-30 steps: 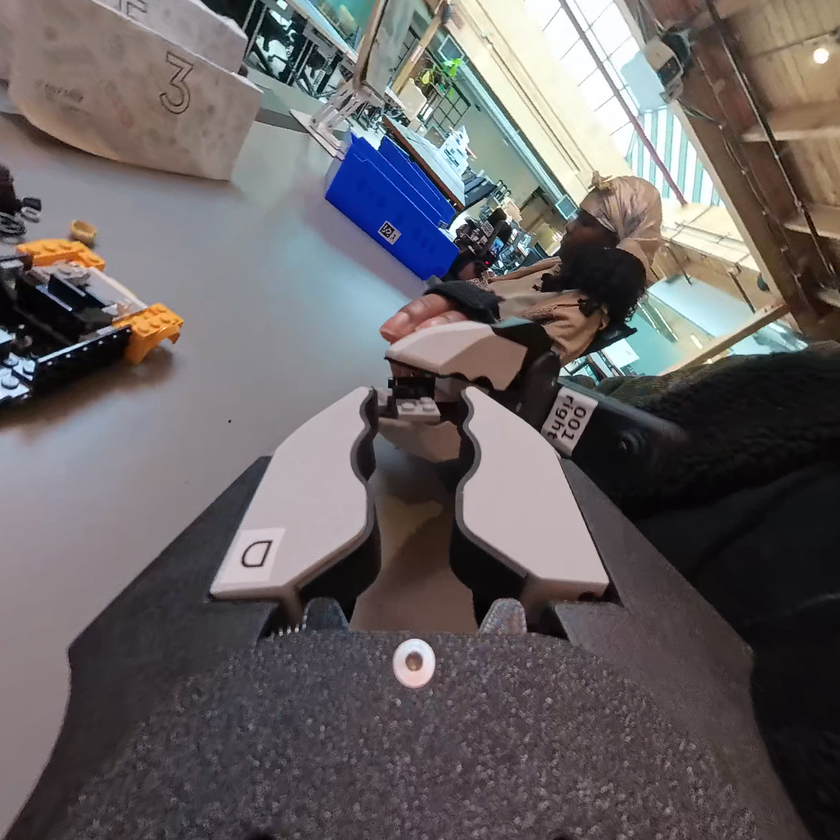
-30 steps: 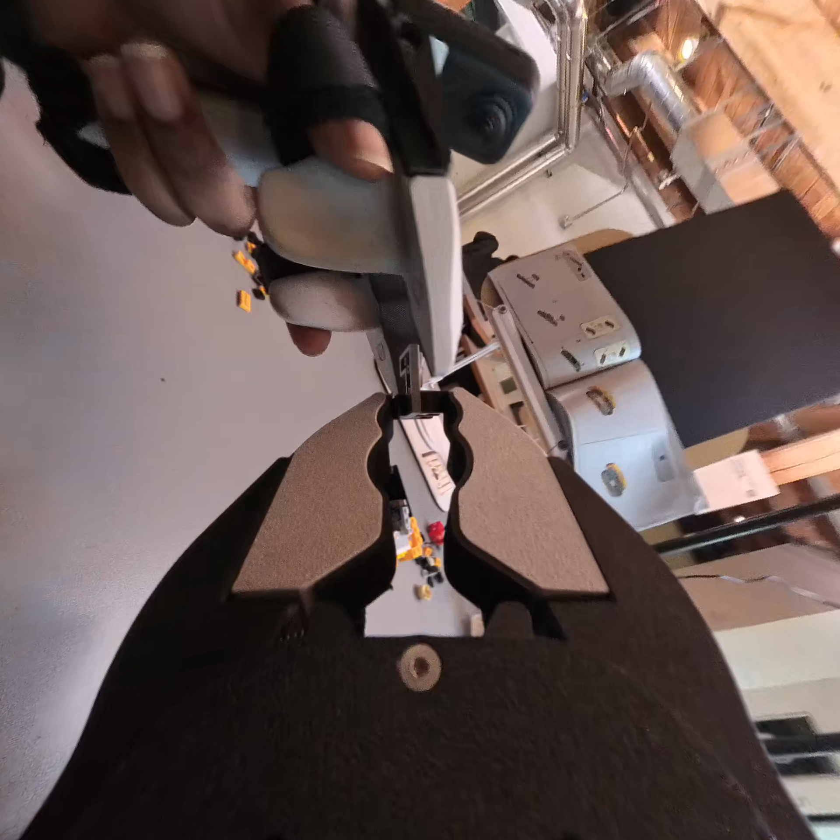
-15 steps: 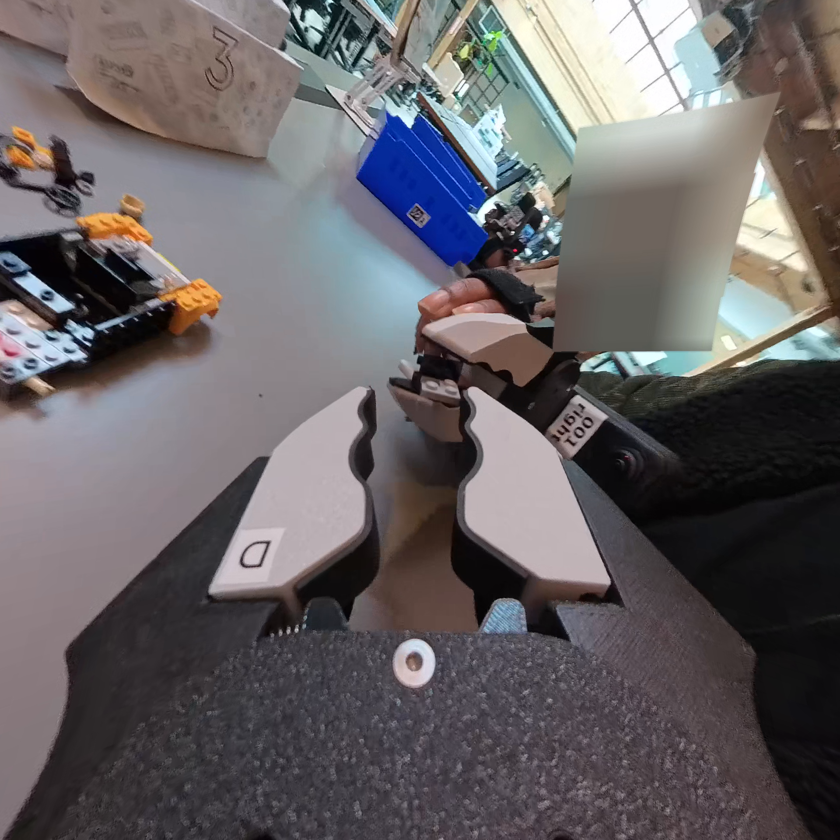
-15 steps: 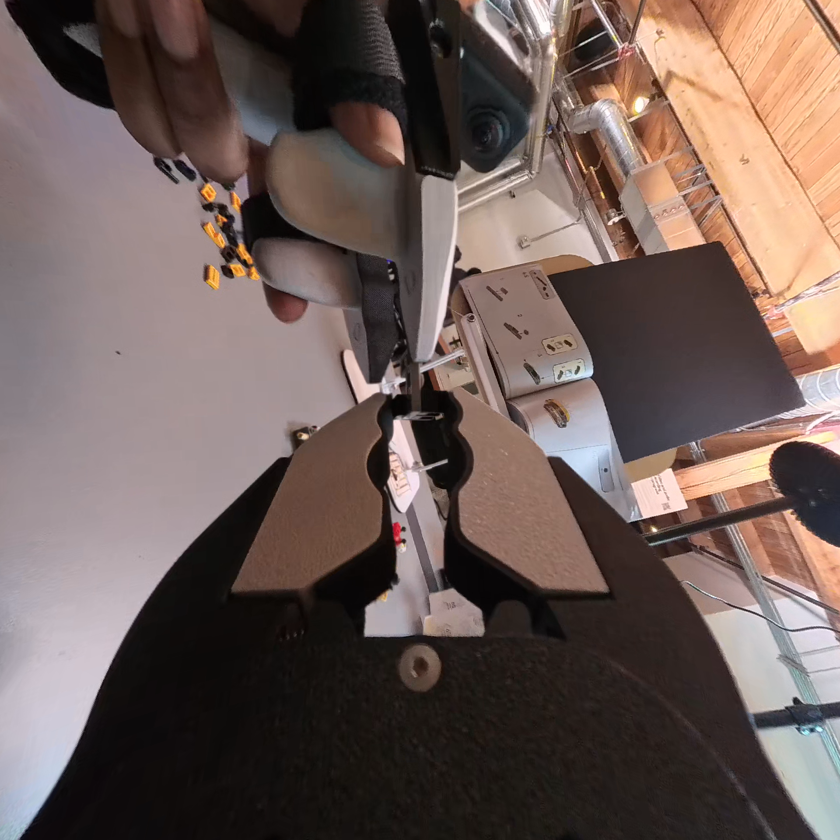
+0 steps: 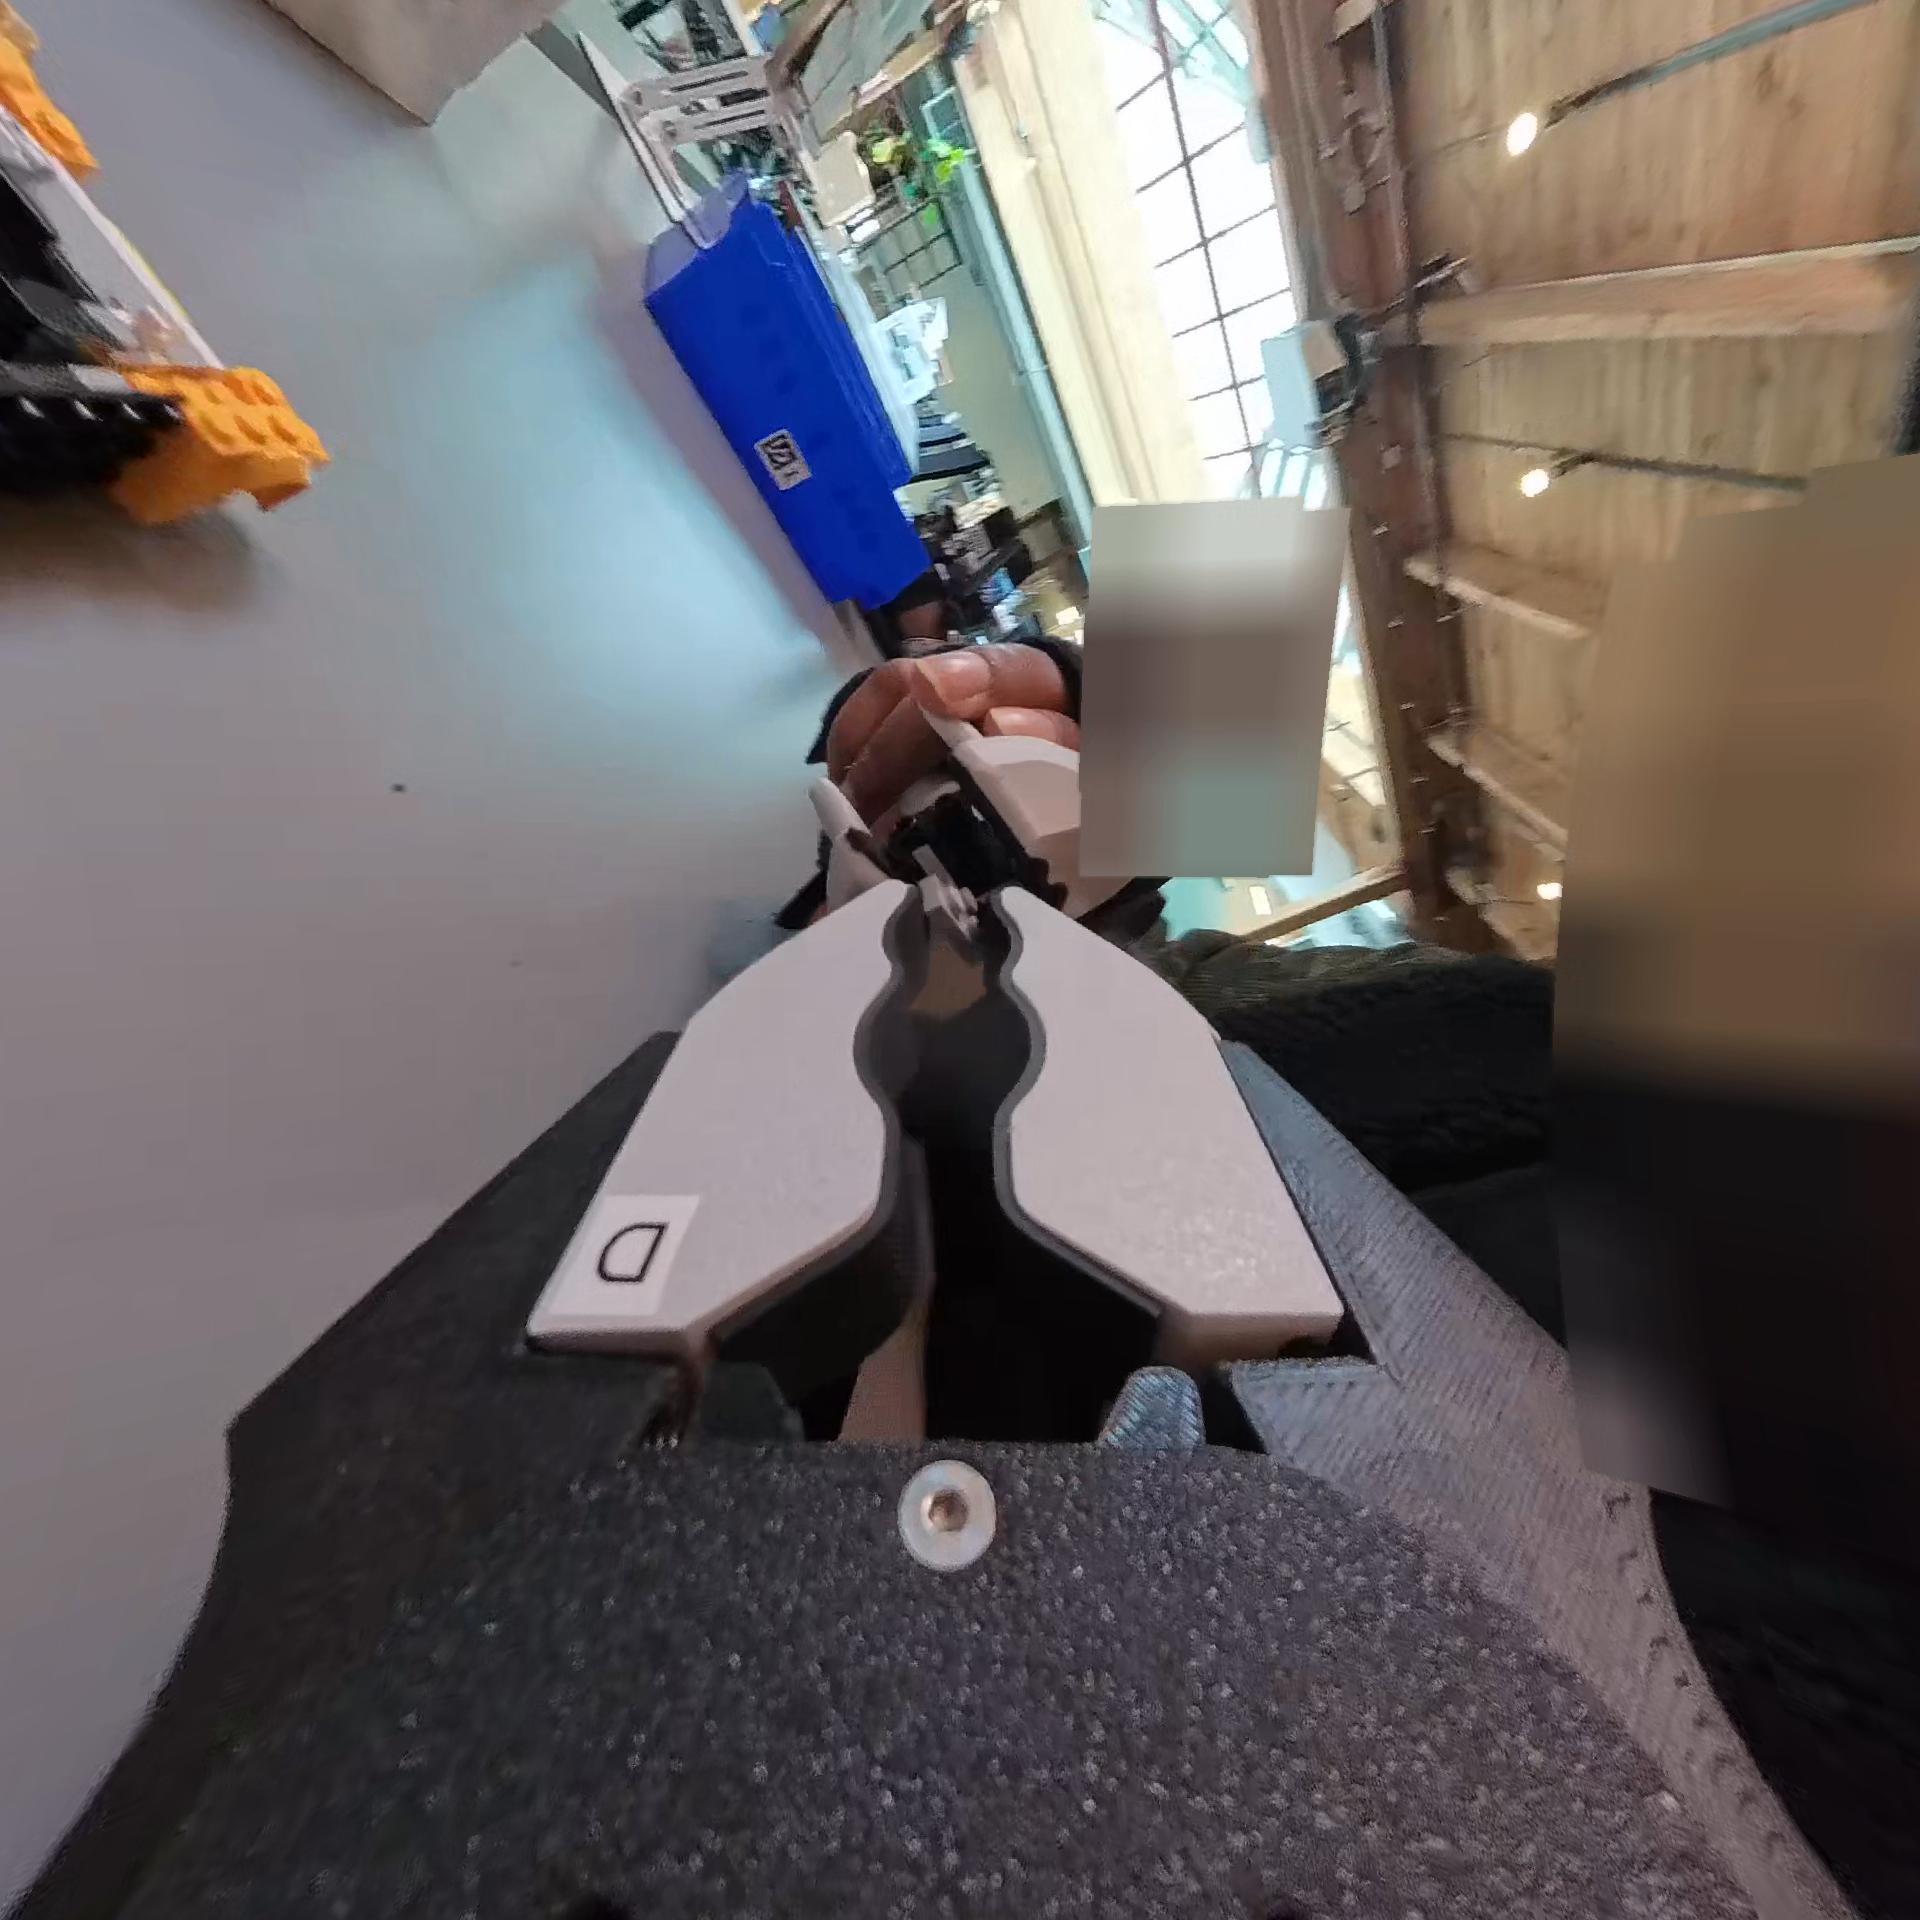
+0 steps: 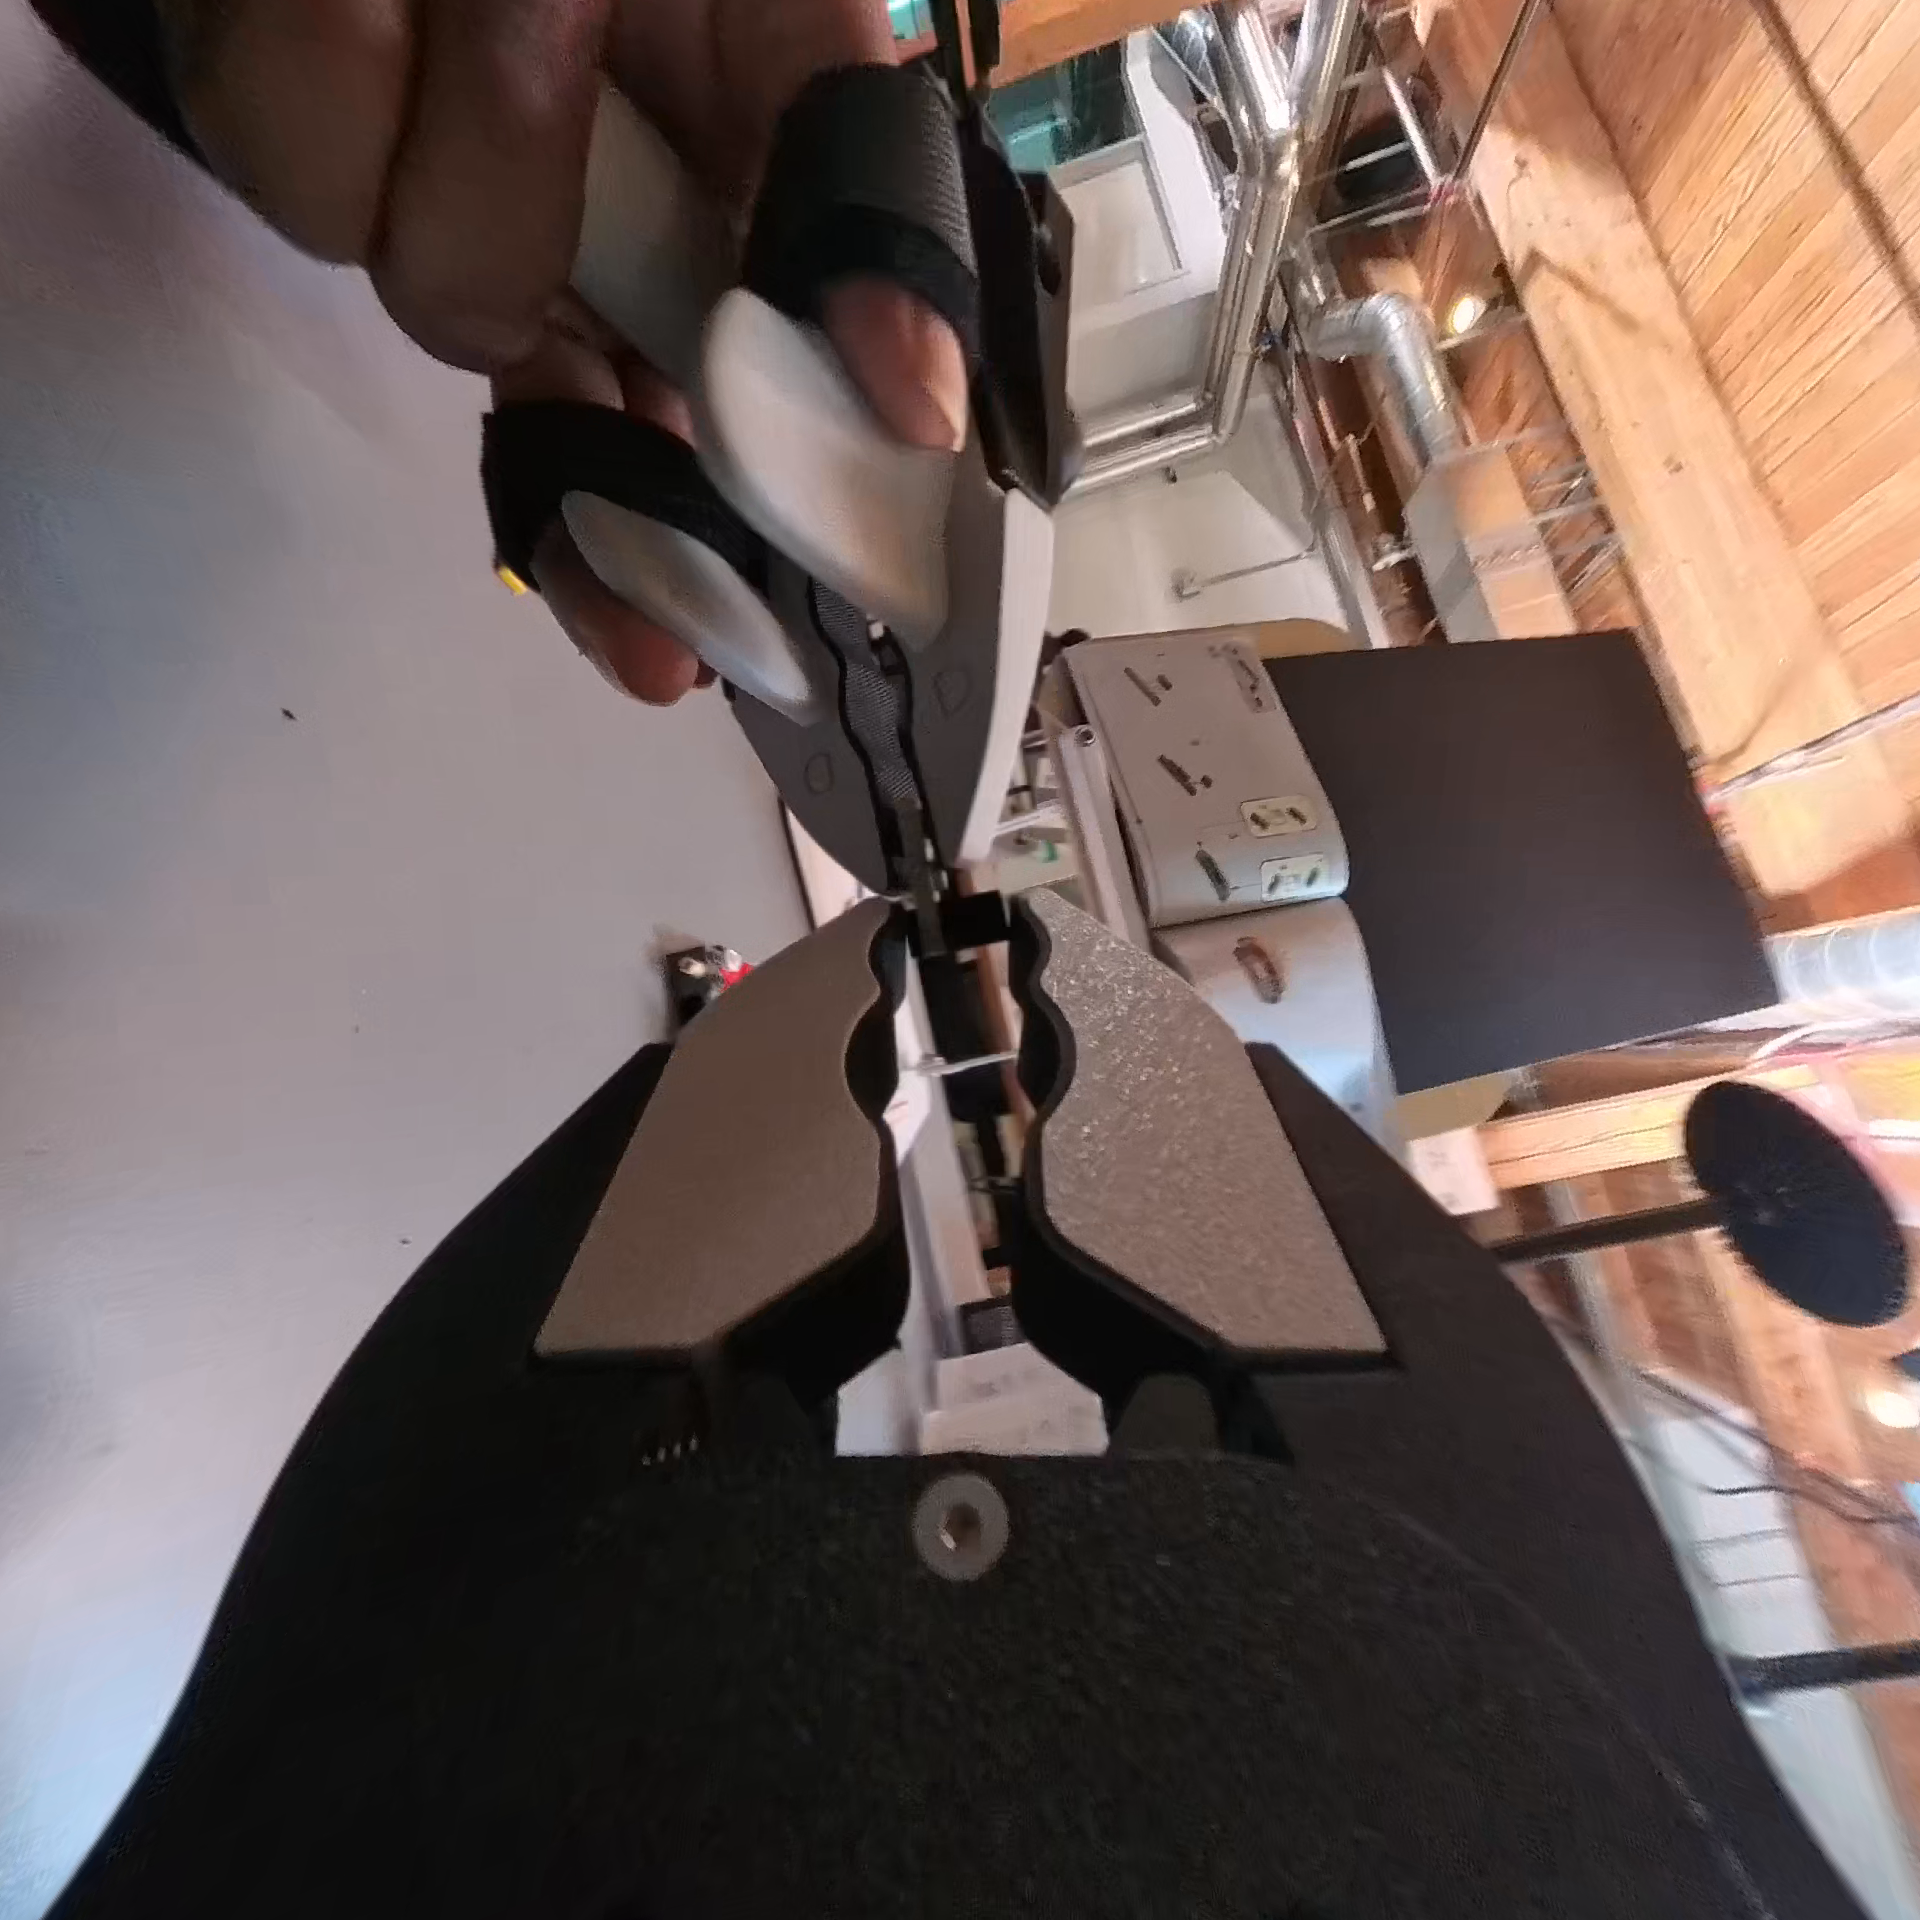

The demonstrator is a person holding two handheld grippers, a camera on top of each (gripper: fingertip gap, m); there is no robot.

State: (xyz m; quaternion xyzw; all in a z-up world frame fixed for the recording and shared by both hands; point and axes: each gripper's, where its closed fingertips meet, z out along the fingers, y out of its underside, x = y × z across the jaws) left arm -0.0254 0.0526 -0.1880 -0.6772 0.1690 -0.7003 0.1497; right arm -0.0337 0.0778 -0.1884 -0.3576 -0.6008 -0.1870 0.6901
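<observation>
In the left wrist view my left gripper [image 5: 951, 914] is shut on a small grey plate [image 5: 948, 900], pinched at the fingertips. The plate sits on a small black brick piece [image 5: 940, 844] held by my right gripper [image 5: 925, 831] just beyond, tip to tip with mine. In the right wrist view my right gripper [image 6: 956, 925] is shut on that black brick piece [image 6: 971, 920], which spans the fingertips. The left gripper [image 6: 914, 847] comes down from above, its tips closed on the piece's upper edge. Both grippers are held in the air above the grey table [image 5: 416, 831].
An orange and black brick model [image 5: 208, 447] lies on the table at far left, and a blue bin [image 5: 790, 416] stands behind. A small black model with a red part [image 6: 707, 971] lies on the table. Grey machines [image 6: 1216, 800] and a dark board [image 6: 1507, 862] stand beyond the table edge. Left and right tips are no more than a few centimetres apart.
My left gripper was open beside the piece in the right gripper; it has moved in and closed on the grey plate. The right gripper kept its hold. Both views have tilted.
</observation>
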